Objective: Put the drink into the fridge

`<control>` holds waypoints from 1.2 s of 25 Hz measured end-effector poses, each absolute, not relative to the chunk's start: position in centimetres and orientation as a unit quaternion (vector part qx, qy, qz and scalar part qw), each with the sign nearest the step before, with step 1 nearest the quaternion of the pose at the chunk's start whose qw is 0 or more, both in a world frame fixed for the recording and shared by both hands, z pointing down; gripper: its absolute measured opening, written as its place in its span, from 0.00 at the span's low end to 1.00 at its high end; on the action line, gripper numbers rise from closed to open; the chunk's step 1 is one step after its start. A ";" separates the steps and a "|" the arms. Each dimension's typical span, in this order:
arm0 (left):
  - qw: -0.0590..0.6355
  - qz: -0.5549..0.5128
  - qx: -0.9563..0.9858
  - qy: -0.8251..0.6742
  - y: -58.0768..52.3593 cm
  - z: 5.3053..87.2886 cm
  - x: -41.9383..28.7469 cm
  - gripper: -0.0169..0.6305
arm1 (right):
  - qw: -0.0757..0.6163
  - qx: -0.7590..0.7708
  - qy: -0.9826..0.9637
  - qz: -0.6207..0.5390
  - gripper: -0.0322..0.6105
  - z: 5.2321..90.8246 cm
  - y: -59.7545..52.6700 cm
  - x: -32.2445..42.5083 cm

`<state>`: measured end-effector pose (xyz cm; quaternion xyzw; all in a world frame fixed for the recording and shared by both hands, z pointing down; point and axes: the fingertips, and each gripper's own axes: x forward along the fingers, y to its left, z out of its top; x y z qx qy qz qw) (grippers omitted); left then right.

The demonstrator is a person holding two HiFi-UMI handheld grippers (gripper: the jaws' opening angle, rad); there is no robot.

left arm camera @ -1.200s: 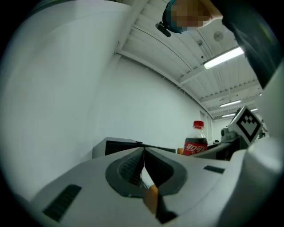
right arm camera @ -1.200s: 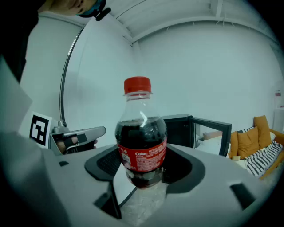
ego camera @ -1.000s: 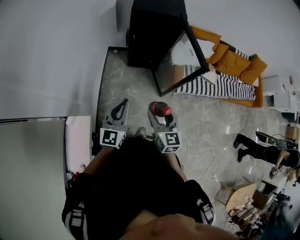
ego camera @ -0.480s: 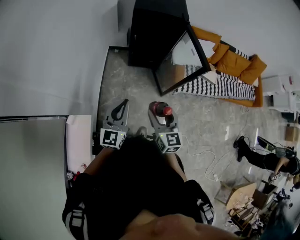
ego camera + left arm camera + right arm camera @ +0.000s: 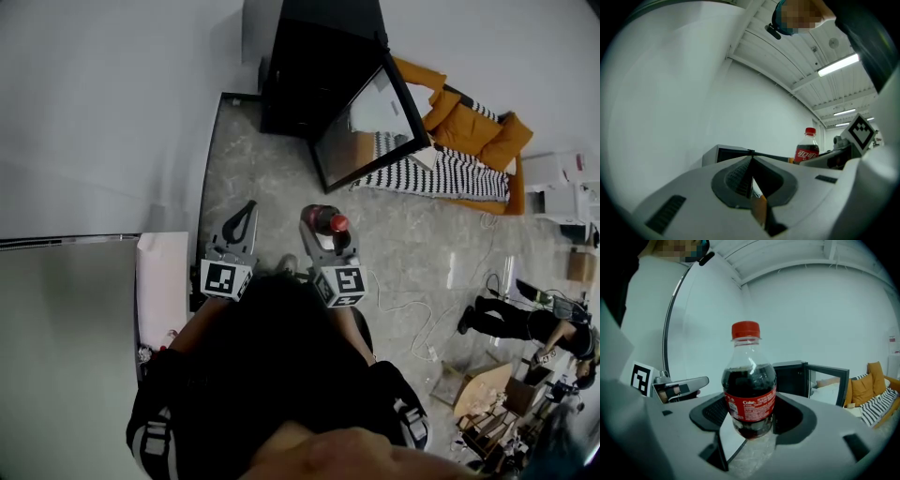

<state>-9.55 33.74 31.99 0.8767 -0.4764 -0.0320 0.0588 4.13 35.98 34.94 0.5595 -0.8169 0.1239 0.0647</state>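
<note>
A cola bottle [image 5: 749,389] with a red cap and red label stands upright in my right gripper [image 5: 750,420], whose jaws are shut on its lower body. From above, the bottle [image 5: 330,223] and right gripper [image 5: 322,232] hang over the stone floor, short of the black fridge [image 5: 314,80]. The fridge's glass door [image 5: 367,120] is swung open to the right. My left gripper [image 5: 244,217] is beside the right one, shut and empty; its tips [image 5: 751,160] meet in its own view. The fridge [image 5: 791,377] and its open door [image 5: 828,381] lie ahead of the bottle.
An orange sofa [image 5: 469,127] with a striped blanket [image 5: 441,173] stands right of the fridge. White wall [image 5: 103,112] runs along the left. A cable [image 5: 408,319] trails on the floor; a person [image 5: 511,319] and cardboard boxes [image 5: 483,389] are at the right.
Both grippers have hardly moved and the bottle stays gripped. The fridge has shifted slightly in the head view. The person at the right has moved lower in the picture.
</note>
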 end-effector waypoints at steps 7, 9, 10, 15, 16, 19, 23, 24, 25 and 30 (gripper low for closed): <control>0.048 -0.045 0.878 -0.474 33.0 31.0 -13.4 0.03 | 0.066 0.577 -0.803 0.131 0.51 35.2 35.7 1.4; 0.052 -0.046 0.881 -0.469 32.8 31.1 -14.2 0.03 | 0.069 0.584 -0.799 0.130 0.51 35.3 35.7 0.8; 0.051 -0.048 0.882 -0.466 32.7 31.1 -14.6 0.03 | 0.070 0.586 -0.797 0.130 0.51 35.4 35.6 0.6; 0.053 -0.046 0.888 -0.455 32.1 31.5 -15.8 0.03 | 0.067 0.599 -0.787 0.130 0.51 35.5 35.1 -0.2; 0.053 -0.046 0.888 -0.454 32.0 31.6 -15.9 0.03 | 0.068 0.600 -0.786 0.131 0.51 35.5 35.0 -0.3; 0.057 -0.045 0.887 -0.457 31.5 31.8 -16.5 0.03 | 0.071 0.599 -0.787 0.129 0.51 35.4 34.3 -0.7; 0.057 -0.047 0.885 -0.460 30.4 32.2 -16.6 0.03 | 0.071 0.595 -0.791 0.125 0.51 35.7 32.8 -0.9; 0.058 -0.046 0.885 -0.461 30.1 32.4 -16.6 0.03 | 0.069 0.594 -0.792 0.125 0.51 35.8 32.5 -0.9; 0.060 -0.043 0.884 -0.462 29.8 32.7 -16.6 0.03 | 0.068 0.593 -0.792 0.125 0.51 35.8 32.1 -0.9; 0.057 -0.047 0.881 -0.468 27.2 32.2 -15.8 0.03 | 0.066 0.587 -0.798 0.124 0.51 35.7 29.5 -0.3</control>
